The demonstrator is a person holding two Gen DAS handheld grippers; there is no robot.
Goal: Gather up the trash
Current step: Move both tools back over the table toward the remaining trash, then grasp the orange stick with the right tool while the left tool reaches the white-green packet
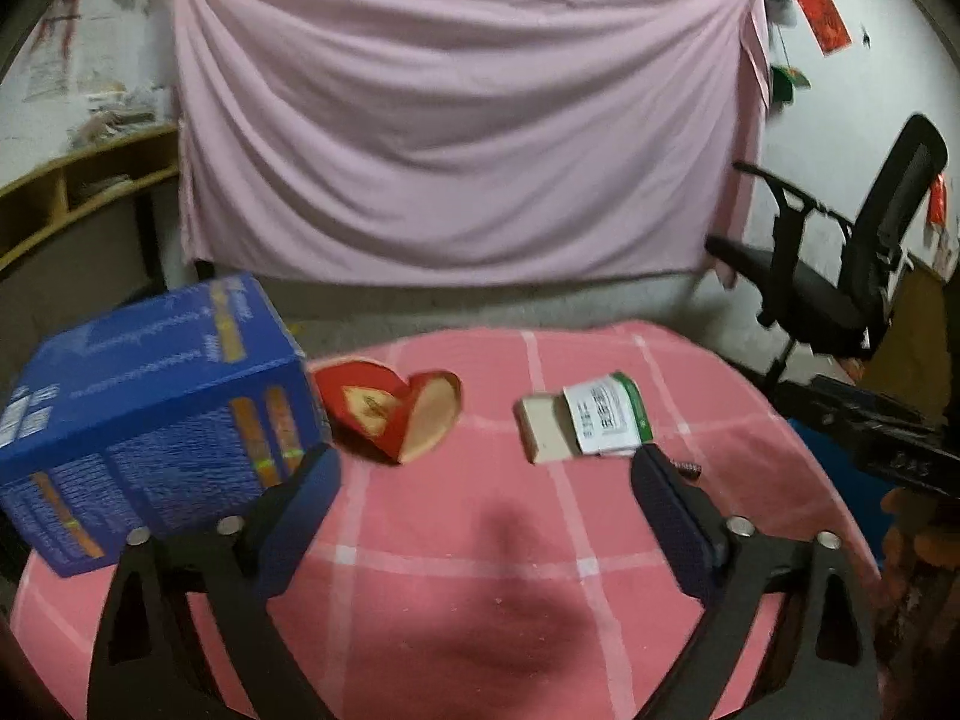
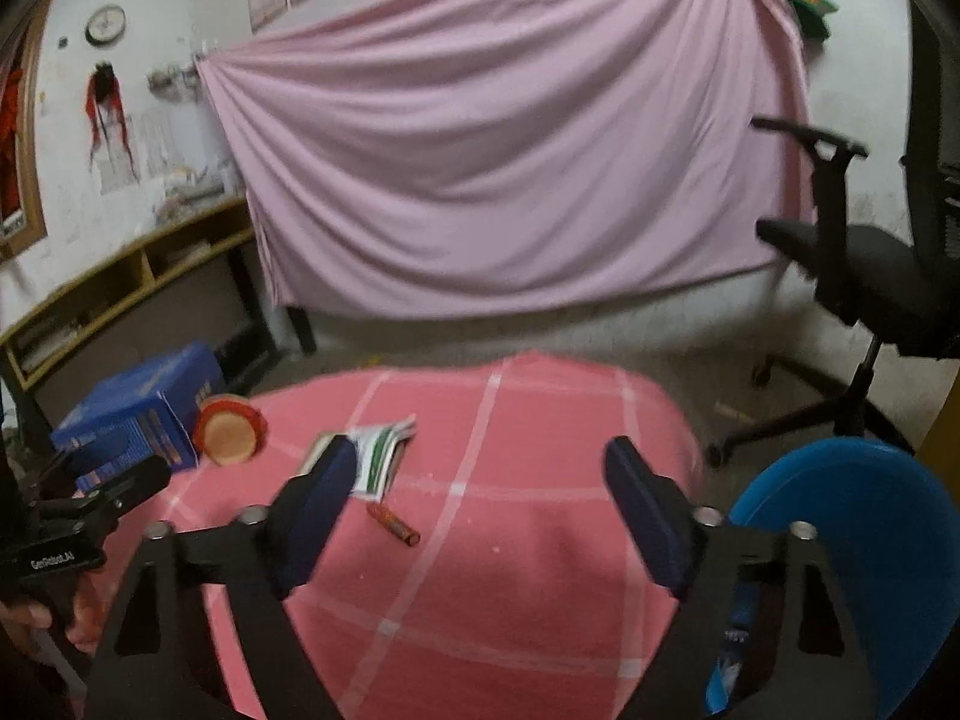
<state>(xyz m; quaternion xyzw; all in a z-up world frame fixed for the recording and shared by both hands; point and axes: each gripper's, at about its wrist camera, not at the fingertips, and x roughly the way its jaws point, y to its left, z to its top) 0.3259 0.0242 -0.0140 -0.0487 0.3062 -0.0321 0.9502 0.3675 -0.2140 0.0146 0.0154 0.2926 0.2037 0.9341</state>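
Note:
A blue carton (image 1: 150, 414) stands at the left of the pink checked table (image 1: 480, 540). A red round container (image 1: 390, 411) lies on its side beside it. A white and green packet (image 1: 585, 423) lies right of centre, with a small red stick (image 1: 689, 468) near it. My left gripper (image 1: 486, 474) is open and empty above the table, short of these items. In the right wrist view the carton (image 2: 144, 420), container (image 2: 231, 438), packet (image 2: 375, 450) and stick (image 2: 393, 525) show. My right gripper (image 2: 477, 468) is open and empty above the table.
A blue bin (image 2: 852, 564) sits at the table's right side. A black office chair (image 1: 840, 252) stands beyond the table at the right. A pink sheet (image 1: 468, 120) hangs on the back wall. A wooden shelf (image 1: 72, 192) is at the left.

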